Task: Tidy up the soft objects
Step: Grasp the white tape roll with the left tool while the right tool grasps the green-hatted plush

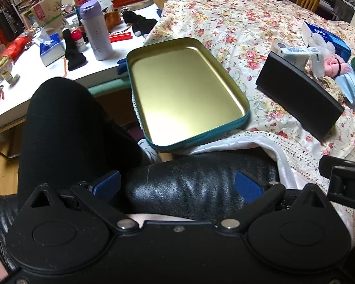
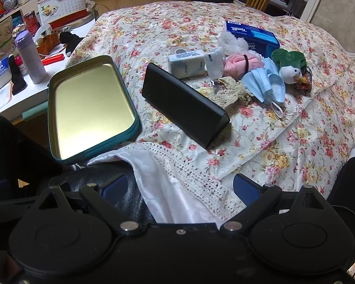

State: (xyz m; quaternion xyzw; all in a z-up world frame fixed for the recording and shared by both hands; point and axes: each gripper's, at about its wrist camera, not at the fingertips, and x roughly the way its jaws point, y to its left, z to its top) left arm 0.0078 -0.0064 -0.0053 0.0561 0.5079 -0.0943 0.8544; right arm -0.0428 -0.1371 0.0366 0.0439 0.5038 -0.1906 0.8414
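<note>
2 grippers, left gripper and right gripper, are hovering near with jaws apart and empty, seemingly before the first pick: reaching far right to the soft pile, blue face masks nearest, then filling the empty tin lying left.

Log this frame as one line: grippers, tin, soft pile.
left gripper open | right gripper open | tin empty | soft pile untouched beyond black case
</note>
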